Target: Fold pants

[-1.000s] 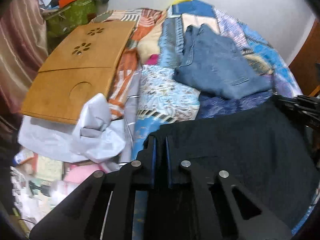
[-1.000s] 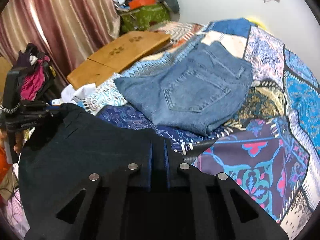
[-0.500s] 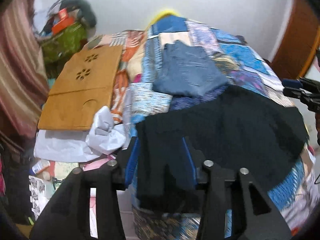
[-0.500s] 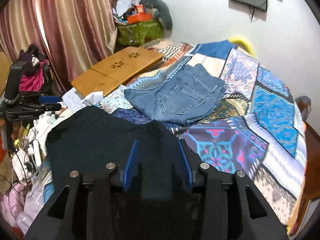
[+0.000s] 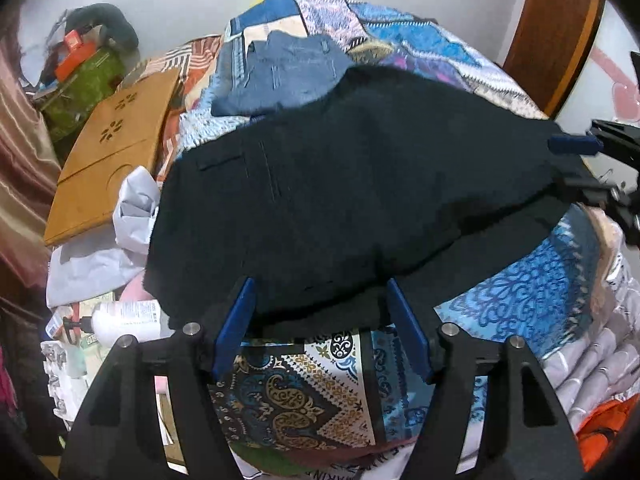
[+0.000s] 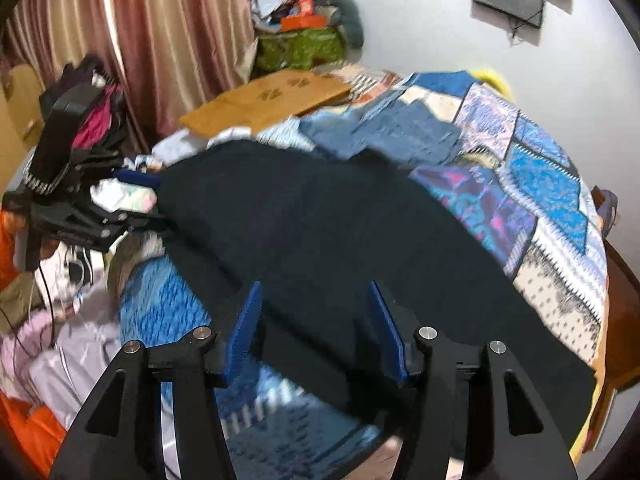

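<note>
Both sets of jaws stand apart, having just been opening: the left gripper point(image 5: 320, 312) brackets the near hem of the dark pants point(image 5: 360, 184) at lower centre without pressing it, and the right gripper point(image 6: 316, 332) likewise has only loose cloth between its pads. The pants lie spread across the patchwork bedspread point(image 6: 552, 184), mid-frame in both views, partly over its near edge. Expect soft, limp, light fabric (it will sag and bunch if lifted by one point). Grip at hem corners or waistband, one per gripper. Folded jeans point(image 5: 280, 72) lie beyond, upper centre.
</note>
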Motion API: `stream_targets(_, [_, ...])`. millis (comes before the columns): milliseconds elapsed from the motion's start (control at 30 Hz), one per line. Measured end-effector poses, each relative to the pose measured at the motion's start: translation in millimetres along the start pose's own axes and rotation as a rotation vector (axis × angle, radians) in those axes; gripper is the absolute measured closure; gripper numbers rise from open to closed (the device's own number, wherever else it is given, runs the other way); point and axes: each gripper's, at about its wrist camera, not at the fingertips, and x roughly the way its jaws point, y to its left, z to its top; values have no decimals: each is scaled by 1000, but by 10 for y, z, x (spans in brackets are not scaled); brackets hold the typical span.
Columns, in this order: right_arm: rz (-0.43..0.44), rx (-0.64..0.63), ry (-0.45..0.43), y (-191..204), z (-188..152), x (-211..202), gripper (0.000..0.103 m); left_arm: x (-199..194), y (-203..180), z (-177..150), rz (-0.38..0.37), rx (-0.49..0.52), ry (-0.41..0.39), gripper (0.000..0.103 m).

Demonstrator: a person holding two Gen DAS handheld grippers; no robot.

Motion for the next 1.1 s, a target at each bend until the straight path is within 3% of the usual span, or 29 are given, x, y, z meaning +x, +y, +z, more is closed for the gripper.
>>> stream_targets(167, [19,-20,46,117,-91,241,52,46,-187,34,-5,57,-24,36])
stream_targets(400, [5,-43,26,143,-37,456,52,97,-448,146,-17,136,-58,35])
stream_targets(433, [19,-26,22,121,-26,476,57,107,-484,159,-5,148,-62,37])
stream_targets(467, [34,-12,15,111,-19,482,71,110,-518,169,5,163,-71,47])
stream_targets(500, [54,-1,7,107,-16,478,77,104,-558,173,16,181,-81,59])
stream_targets(567, [71,3,-8,134,-10,449,90,80,-611,174,50,201,-100,72])
stream_targets(667, [74,-11,-30,199,-15,346,94,-16,-611,167,64,193,-130,84])
stream_targets(800, [95,-6,-43,237,-40,212,95,-167,-516,125,3,144,-144,85])
stream_targets(867, [105,-3,-38,259,-78,185,94,-134,-467,69,-47,112,-115,85])
stream_targets(967, [117,21,19,246,-147,270,87,-16,-426,-34,-83,72,-45,83])
stream_targets(1100, [148,84,29,167,-194,227,70,-150,-360,-47,-111,42,-49,77])
